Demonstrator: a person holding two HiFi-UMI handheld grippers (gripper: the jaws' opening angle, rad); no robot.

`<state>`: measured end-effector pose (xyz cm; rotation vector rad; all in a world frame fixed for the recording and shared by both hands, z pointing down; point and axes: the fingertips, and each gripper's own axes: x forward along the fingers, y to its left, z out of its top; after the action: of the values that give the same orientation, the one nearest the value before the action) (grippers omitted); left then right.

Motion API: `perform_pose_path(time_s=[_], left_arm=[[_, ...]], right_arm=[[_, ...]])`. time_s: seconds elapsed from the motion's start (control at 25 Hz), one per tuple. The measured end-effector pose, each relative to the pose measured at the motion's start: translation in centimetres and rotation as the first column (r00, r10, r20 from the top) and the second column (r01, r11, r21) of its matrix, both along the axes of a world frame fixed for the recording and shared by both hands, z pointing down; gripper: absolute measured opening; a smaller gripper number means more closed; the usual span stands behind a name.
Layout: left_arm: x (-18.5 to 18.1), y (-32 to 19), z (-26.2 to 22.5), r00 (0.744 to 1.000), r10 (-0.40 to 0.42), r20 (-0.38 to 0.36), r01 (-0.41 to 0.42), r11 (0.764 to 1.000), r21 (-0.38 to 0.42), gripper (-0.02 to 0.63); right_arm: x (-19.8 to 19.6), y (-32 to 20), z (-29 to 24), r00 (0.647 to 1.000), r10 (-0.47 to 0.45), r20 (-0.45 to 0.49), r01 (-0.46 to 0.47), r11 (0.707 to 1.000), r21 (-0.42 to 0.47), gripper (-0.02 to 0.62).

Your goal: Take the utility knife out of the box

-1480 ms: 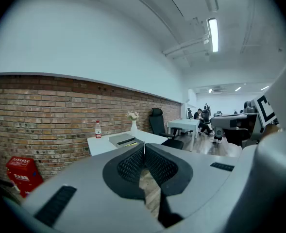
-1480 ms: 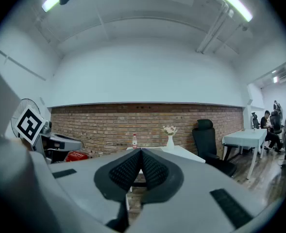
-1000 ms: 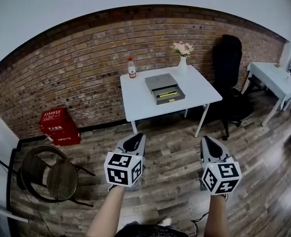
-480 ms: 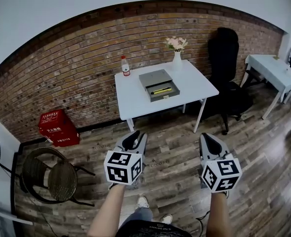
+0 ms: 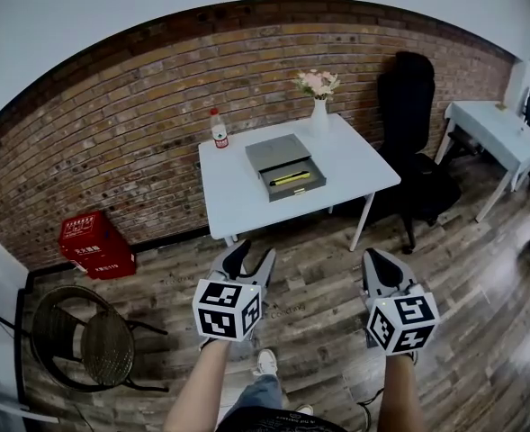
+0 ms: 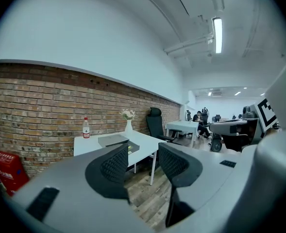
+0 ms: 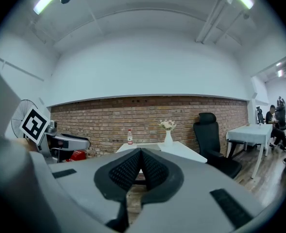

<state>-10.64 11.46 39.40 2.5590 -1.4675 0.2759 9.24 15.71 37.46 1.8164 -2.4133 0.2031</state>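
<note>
A grey box (image 5: 279, 154) lies on the white table (image 5: 238, 187) by the brick wall, its drawer pulled out toward me. A yellow utility knife (image 5: 290, 178) lies in the drawer. Both grippers hang over the wooden floor, well short of the table. My left gripper (image 5: 251, 261) points at the table with its jaws opening and nothing between them; its own view shows the gap (image 6: 143, 163) and the box (image 6: 112, 140) far ahead. My right gripper (image 5: 378, 261) is shut and empty, its pads together (image 7: 140, 166).
On the table stand a water bottle (image 5: 218, 130) and a vase of flowers (image 5: 318, 106). A black office chair (image 5: 413, 124) is right of it, with a second white table (image 5: 494, 133) beyond. A red crate (image 5: 94, 243) and a wicker chair (image 5: 94, 340) stand at left.
Both grippers and my view have moved toward the table, which looks nearer. The left gripper's jaws have gone from shut to spread apart. The right stays shut.
</note>
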Motion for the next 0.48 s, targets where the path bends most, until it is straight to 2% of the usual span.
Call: perform_pose_path(time_s=[0.2,0.48], left_arm=[[-0.6,-5.7,0.1,1.000,-0.002,0.011,0.002,1.000,0.017,0.201],[-2.1,-13.0,0.5,1.000,0.015,0.019,-0.014,1.000,-0.004,0.235]], right_arm=[[-0.9,-5.5,0.6,1.000,0.002,-0.005,-0.002,1.000,-0.016,0.018],[-2.7,-13.0,0.2,1.000,0.014,-0.006,-0.015,1.000,-0.028,0.018]])
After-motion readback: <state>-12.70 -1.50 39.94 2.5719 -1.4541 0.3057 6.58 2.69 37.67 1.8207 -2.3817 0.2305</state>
